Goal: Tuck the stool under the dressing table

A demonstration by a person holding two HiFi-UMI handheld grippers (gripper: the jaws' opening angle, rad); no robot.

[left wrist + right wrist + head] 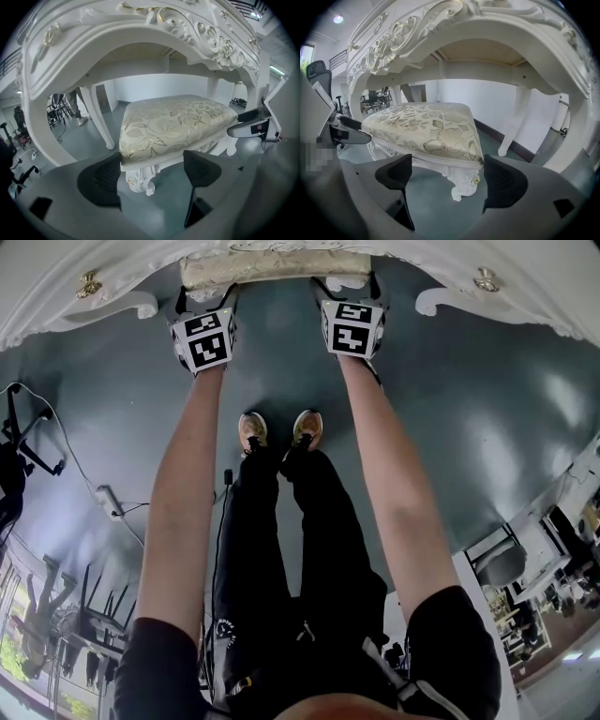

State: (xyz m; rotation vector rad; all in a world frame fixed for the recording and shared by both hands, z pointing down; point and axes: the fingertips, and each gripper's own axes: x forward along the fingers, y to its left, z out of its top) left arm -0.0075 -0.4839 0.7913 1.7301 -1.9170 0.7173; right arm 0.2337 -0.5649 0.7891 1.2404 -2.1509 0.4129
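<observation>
Right claw (447, 164) (jaws apart) straddles stool (426, 126) corner; table leg (514, 122) beyond.

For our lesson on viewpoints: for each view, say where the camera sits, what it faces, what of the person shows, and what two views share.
Head view: on the head, facing steeply down; arms, legs, shoes, left gripper, right gripper, stool under dressing table.
Left gripper view: on that gripper, facing one stool corner; its open jaws show.
Right gripper view: likewise, the other corner.
Shared: both gripper views show the seat and the opposite gripper.
</observation>
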